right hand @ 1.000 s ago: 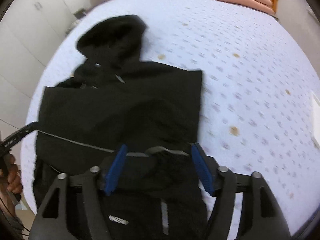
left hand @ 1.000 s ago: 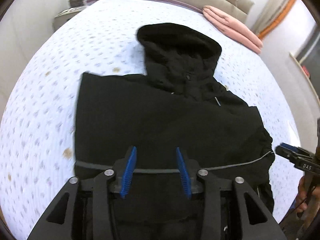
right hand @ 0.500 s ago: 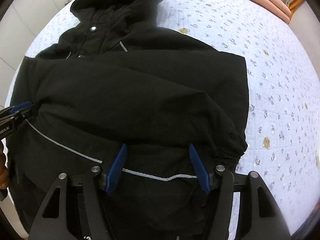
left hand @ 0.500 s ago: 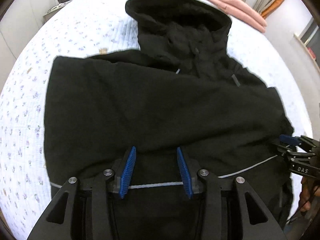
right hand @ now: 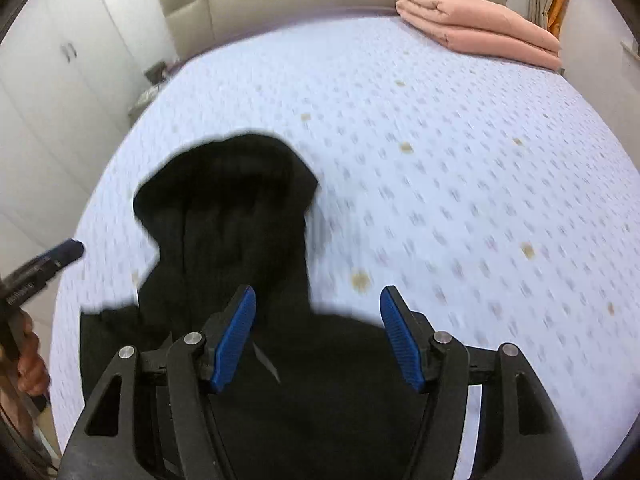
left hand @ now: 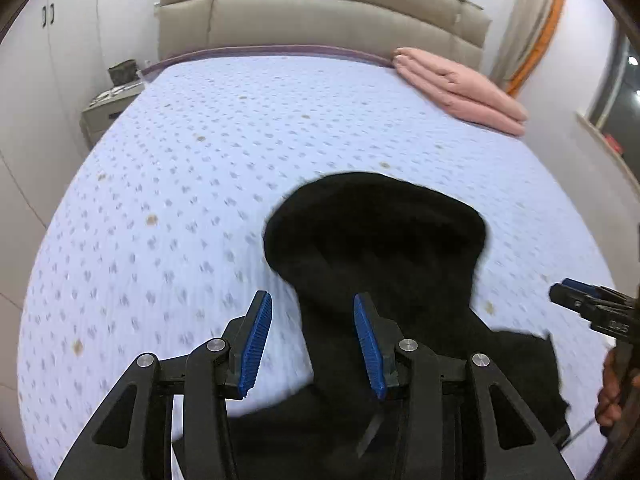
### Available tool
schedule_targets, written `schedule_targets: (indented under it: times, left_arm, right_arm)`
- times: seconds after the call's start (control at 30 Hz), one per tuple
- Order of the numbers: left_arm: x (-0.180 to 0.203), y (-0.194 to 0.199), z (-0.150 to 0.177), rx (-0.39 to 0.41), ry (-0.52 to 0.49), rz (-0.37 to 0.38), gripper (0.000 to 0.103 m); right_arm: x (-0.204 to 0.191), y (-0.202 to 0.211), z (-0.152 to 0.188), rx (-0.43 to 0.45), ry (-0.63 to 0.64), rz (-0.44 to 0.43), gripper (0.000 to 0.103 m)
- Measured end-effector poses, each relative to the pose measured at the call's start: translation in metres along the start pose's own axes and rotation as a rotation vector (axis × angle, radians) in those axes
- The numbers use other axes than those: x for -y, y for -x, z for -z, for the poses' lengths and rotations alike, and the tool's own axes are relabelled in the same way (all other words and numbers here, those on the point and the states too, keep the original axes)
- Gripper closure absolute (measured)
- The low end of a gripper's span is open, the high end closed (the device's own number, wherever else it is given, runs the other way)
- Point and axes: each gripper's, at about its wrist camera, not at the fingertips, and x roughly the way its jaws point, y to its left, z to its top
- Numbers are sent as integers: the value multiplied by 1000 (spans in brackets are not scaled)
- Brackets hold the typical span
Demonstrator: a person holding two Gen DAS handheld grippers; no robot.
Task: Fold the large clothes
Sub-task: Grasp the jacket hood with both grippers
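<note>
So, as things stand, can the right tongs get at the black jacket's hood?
Probably yes. The right tongs stand open just short of the black jacket's hood, which lies flat on the dotted bedsheet with nothing between or on top.

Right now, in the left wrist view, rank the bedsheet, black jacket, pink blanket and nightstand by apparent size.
1. Bedsheet
2. Black jacket, partly hidden by the gripper
3. Pink blanket
4. Nightstand
The last two sit far from the camera, so true sizes stay unsure.

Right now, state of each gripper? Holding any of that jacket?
Left gripper: open, nothing between the fingers, over the hooded black jacket.
Right gripper: open, jaws just widened slightly, holding nothing.
</note>
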Motion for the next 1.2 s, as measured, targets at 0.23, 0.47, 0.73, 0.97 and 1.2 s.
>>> schedule_targets:
  times: [0.23,0.47,0.73,0.97,1.2]
  left_arm:
    - [-15,-75,-31,-47,1,-59,59]
    - [-24,-127,-36,-112,-14,-114,76]
    - [-53,-58,-46,82,162,85,92]
    - [-96,-148,18,-260,298,193,90]
    - [-76,-125,11,-197,124,110,88]
  right_arm:
    - [-11,-51,-38,-21,10,1,36]
    - [-19,-107,-51,-73,36,62,36]
    - [11,-84,-49,11,-23,30,93]
    - [23,-134,-14,-124,39,47,93]
    - [22,-151,-5,-166,78,41,88]
